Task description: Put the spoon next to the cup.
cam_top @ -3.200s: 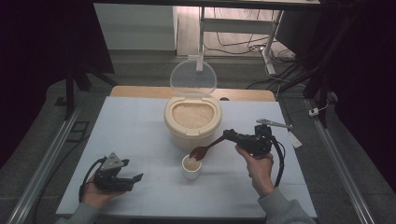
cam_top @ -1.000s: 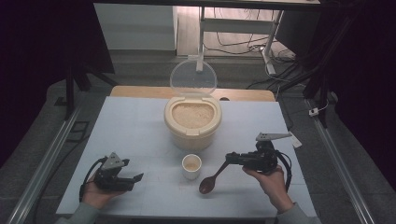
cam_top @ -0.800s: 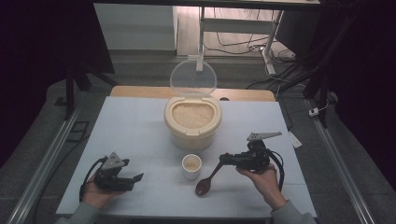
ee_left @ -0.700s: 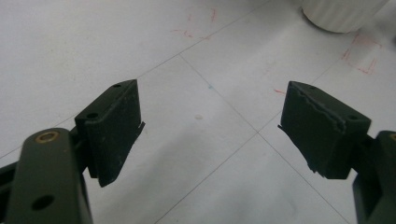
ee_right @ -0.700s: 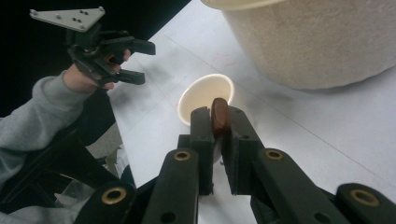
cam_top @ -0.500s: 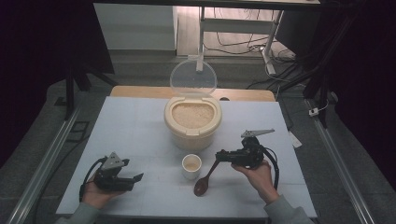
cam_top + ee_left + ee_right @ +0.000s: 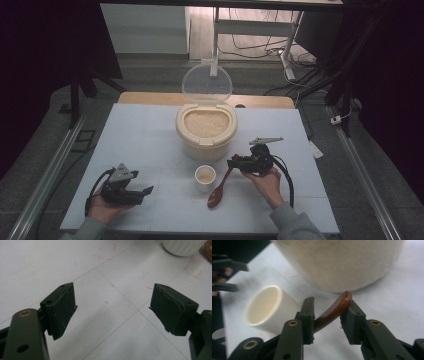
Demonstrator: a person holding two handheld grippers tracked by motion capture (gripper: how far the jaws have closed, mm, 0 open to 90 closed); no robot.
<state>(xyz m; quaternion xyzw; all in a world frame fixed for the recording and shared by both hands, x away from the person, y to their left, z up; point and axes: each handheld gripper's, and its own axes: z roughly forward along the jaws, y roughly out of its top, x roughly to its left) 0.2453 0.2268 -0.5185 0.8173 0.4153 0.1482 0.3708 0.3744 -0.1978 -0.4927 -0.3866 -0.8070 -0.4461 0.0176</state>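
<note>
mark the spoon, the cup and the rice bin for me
spoon (image 7: pixel 216 199), high view, on its bowl.
cup (image 7: pixel 205 176), high view, on its open top.
rice bin (image 7: pixel 206 123), high view, on the rice inside.

Dim room, grey floor (image 7: pixel 150 70), white table (image 7: pixel 145 145)

Glossy brown wooden spoon (image 7: pixel 334 311), matt cream cup (image 7: pixel 265 308), clear plastic lid (image 7: pixel 206 84)
</note>
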